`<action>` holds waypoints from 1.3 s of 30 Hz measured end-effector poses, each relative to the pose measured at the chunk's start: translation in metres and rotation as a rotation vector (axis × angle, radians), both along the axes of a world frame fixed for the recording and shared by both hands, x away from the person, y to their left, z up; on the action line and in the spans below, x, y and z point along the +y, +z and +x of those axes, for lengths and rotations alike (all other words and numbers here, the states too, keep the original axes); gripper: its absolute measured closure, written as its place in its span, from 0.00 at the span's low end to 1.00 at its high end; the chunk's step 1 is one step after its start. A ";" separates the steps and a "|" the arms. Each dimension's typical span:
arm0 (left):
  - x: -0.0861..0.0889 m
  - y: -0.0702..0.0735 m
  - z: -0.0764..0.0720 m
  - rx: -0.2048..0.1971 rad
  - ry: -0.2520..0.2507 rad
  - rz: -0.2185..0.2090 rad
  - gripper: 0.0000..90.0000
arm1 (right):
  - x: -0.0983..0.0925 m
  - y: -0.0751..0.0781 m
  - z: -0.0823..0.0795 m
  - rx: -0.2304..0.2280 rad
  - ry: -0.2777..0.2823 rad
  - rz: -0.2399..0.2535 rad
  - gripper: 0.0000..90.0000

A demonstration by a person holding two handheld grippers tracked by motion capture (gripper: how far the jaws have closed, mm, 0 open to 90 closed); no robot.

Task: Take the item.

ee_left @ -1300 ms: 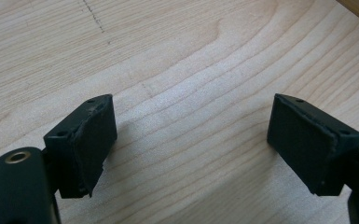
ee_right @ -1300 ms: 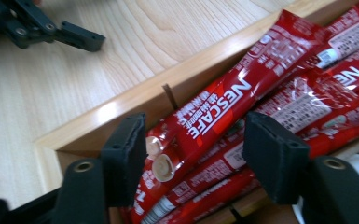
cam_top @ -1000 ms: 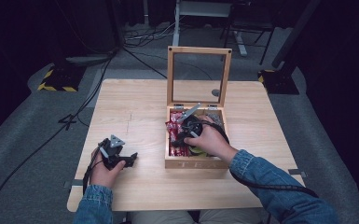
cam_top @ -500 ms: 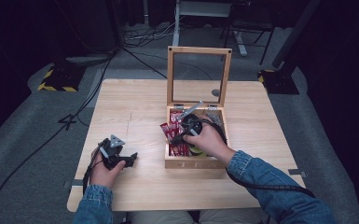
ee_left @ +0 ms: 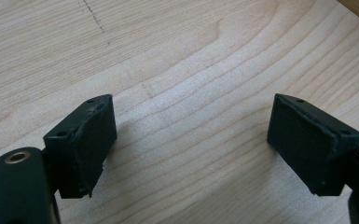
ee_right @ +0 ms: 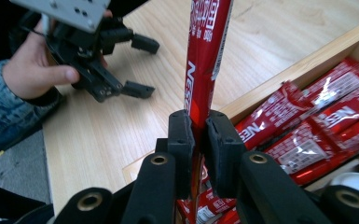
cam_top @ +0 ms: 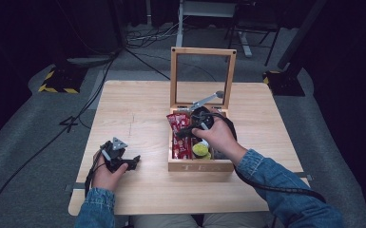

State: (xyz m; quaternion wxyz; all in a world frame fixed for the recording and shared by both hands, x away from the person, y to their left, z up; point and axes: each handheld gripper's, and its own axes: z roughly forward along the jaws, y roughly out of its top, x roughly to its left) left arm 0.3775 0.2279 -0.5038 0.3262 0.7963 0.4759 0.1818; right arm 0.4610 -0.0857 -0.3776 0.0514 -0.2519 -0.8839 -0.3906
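Observation:
A wooden tea box [cam_top: 200, 166] stands open on the table with its framed lid [cam_top: 203, 51] upright. Red Nescafe sachets [ee_right: 317, 116] lie packed in its left compartment. My right gripper [ee_right: 199, 126] is shut on one red sachet [ee_right: 205, 46], which stands straight up from the jaws. In the high view this gripper [cam_top: 184, 133] hangs over the box's left side, and the held sachet [cam_top: 177, 122] sticks out above the box wall. My left gripper [cam_top: 134, 162] rests on the table left of the box. Its jaws [ee_left: 191, 121] are wide open over bare wood.
A yellow-green round item [cam_top: 200, 150] lies in the box's front middle compartment, and a white round lid [ee_right: 354, 182] shows beside the sachets. My left gripper [ee_right: 144, 66] and its hand lie beyond the held sachet. The wooden table [cam_top: 138, 109] ends near both forearms.
My right hand has risen a little over the box, and the red sachet in its jaws has come up above the box's left wall. The left hand has stayed put.

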 end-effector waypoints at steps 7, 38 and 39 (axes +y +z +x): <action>-0.001 0.000 0.000 -0.003 0.005 -0.001 0.18 | -0.019 0.023 0.000 -0.033 -0.023 0.047 0.90; 0.001 0.000 0.002 0.002 -0.016 -0.007 0.17 | -0.138 0.062 -0.003 -0.129 -0.253 0.066 0.90; 0.001 0.000 0.002 0.003 -0.016 -0.006 0.17 | -0.142 0.062 -0.003 -0.130 -0.263 0.059 0.90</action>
